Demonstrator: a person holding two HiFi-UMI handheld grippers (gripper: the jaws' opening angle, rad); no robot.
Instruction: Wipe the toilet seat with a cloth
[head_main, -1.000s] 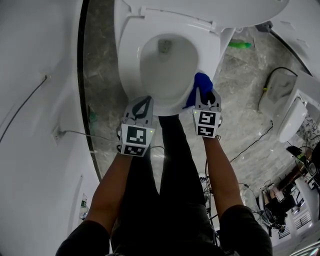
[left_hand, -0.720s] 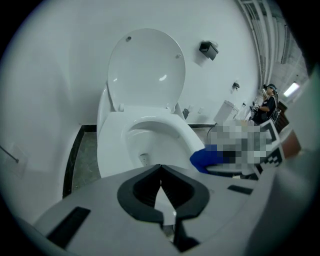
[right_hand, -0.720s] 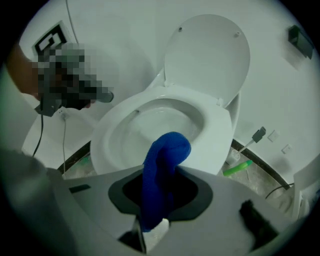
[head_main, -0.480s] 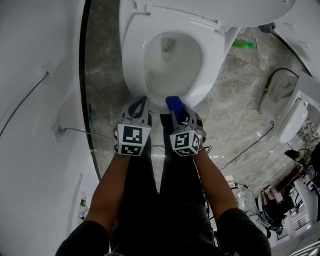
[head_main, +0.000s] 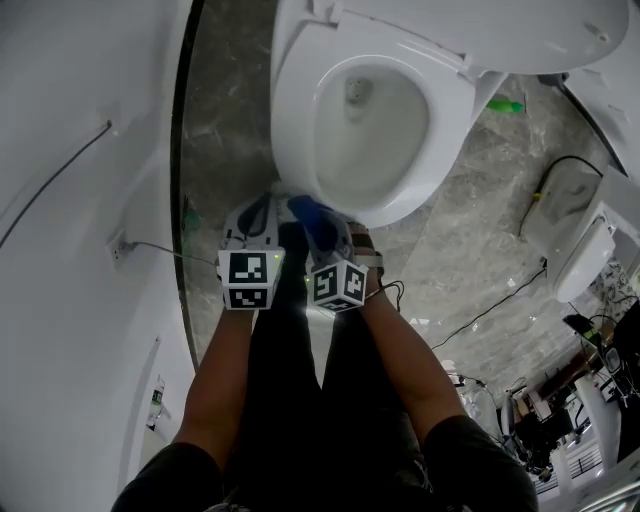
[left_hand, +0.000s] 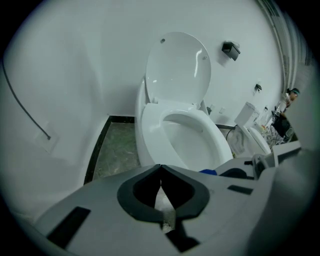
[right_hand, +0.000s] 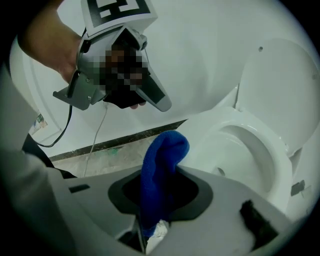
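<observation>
The white toilet seat (head_main: 300, 150) lies down around the bowl, with the lid (left_hand: 177, 70) raised against the wall. My right gripper (head_main: 320, 230) is shut on a blue cloth (head_main: 308, 212), just off the seat's front rim. The cloth (right_hand: 162, 155) sticks up out of the closed jaws of my right gripper (right_hand: 159, 172). My left gripper (head_main: 262, 208) hangs close beside it on the left, in front of the bowl. The left gripper (left_hand: 161, 171) is shut with nothing in it, and the seat (left_hand: 150, 130) lies ahead of it.
A white wall with a socket (head_main: 118, 248) and a cable runs along the left. The floor (head_main: 215, 130) is grey marble. A green bottle (head_main: 508, 106) lies right of the toilet, and another white fixture (head_main: 585, 250) and cables stand further right. The person's black-trousered legs fill the lower middle.
The right gripper carried the blue cloth leftwards from the seat's front right rim to just in front of the bowl, ending next to the left gripper. The left gripper stayed shut.
</observation>
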